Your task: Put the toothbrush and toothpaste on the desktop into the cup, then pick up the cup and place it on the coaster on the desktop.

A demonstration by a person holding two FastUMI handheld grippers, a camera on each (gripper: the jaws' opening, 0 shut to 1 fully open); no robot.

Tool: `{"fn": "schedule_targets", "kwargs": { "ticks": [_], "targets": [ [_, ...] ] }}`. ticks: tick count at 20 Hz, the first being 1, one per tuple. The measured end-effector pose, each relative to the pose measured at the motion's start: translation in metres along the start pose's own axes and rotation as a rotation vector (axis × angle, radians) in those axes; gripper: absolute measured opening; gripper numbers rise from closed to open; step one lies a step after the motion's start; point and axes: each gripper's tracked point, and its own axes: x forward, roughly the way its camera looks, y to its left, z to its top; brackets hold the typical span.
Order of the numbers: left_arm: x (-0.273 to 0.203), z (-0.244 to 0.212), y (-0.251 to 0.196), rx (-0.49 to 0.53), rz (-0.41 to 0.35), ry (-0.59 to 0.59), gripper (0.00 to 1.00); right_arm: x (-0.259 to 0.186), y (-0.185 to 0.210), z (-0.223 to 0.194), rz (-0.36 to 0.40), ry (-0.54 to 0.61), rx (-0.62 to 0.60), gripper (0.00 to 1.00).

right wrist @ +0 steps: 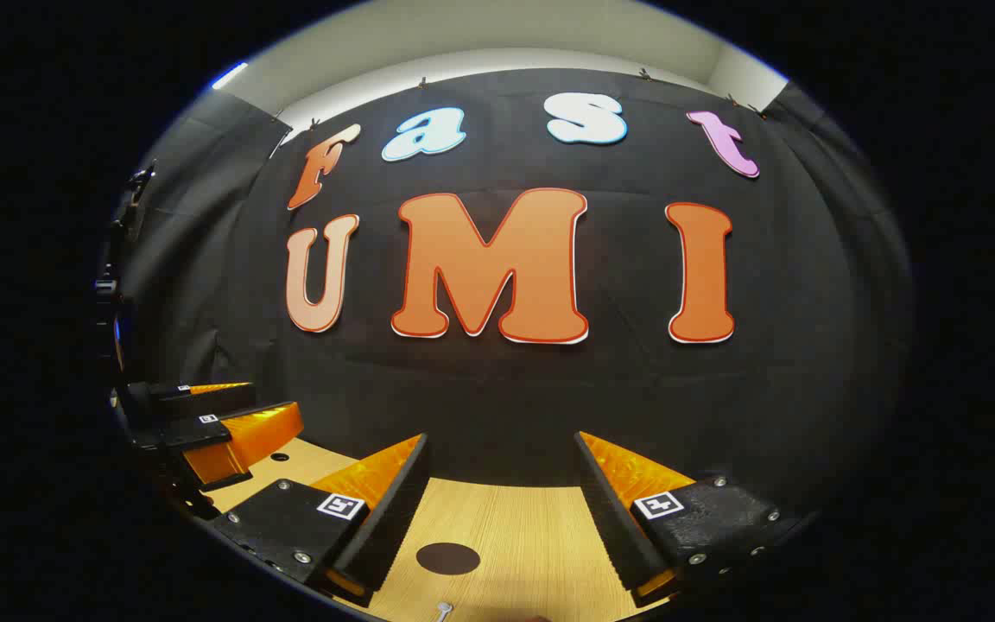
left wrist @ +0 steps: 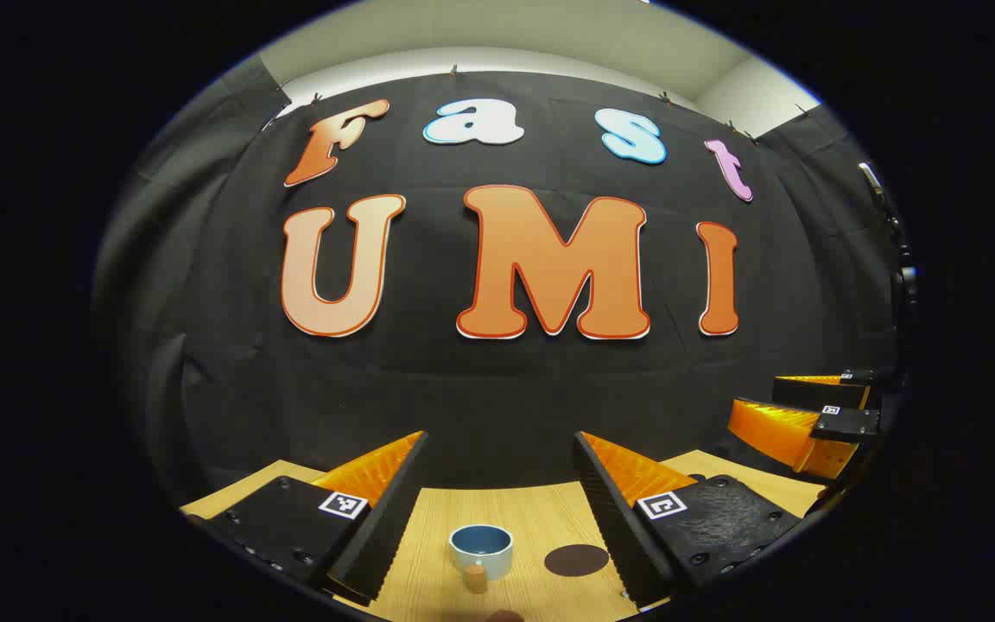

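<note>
The pale blue ceramic cup with a darker blue inside (left wrist: 481, 551) stands upright on the light wooden desktop (left wrist: 541, 518), seen in the left gripper view between that gripper's two fingers and apart from both. A small tan, cork-like piece (left wrist: 476, 576) sits against the cup's near side; what it is I cannot tell. Just to the cup's right lies the flat, dark brown round coaster (left wrist: 576, 560), bare and not touching the cup.

No brand name or readable writing appears on the cup or coaster. The only markings are small black-and-white square tags on the gripper fingers.

The left gripper (left wrist: 497, 518) has its fingers spread wide, holding nothing and hanging above the desktop. The right gripper (right wrist: 502, 518) is likewise spread wide and empty, with the coaster (right wrist: 448, 558) lying between its fingers. A small silvery tip (right wrist: 444, 610) pokes in at the bottom edge of the right gripper view, too little of it showing to identify.
</note>
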Motion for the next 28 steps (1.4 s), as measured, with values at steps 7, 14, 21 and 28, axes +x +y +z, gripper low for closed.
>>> {"fn": "schedule_targets", "kwargs": {
  "ticks": [7,14,21,28],
  "targets": [
    [0.001,-0.005,0.007,0.005,0.02,0.006,0.98,0.014,0.02,-0.017,0.035,0.024,-0.035,0.97],
    [0.009,-0.028,-0.004,-0.007,-0.002,0.089,0.97,0.014,0.029,-0.018,0.064,0.028,-0.033,0.98],
    [0.001,-0.038,-0.022,-0.009,-0.027,0.161,0.97,0.012,0.03,-0.019,0.068,0.042,-0.02,0.98],
    [-0.026,-0.107,-0.033,-0.094,-0.081,0.412,0.98,0.004,0.022,-0.021,0.064,0.1,0.01,0.97]
  ]
}}
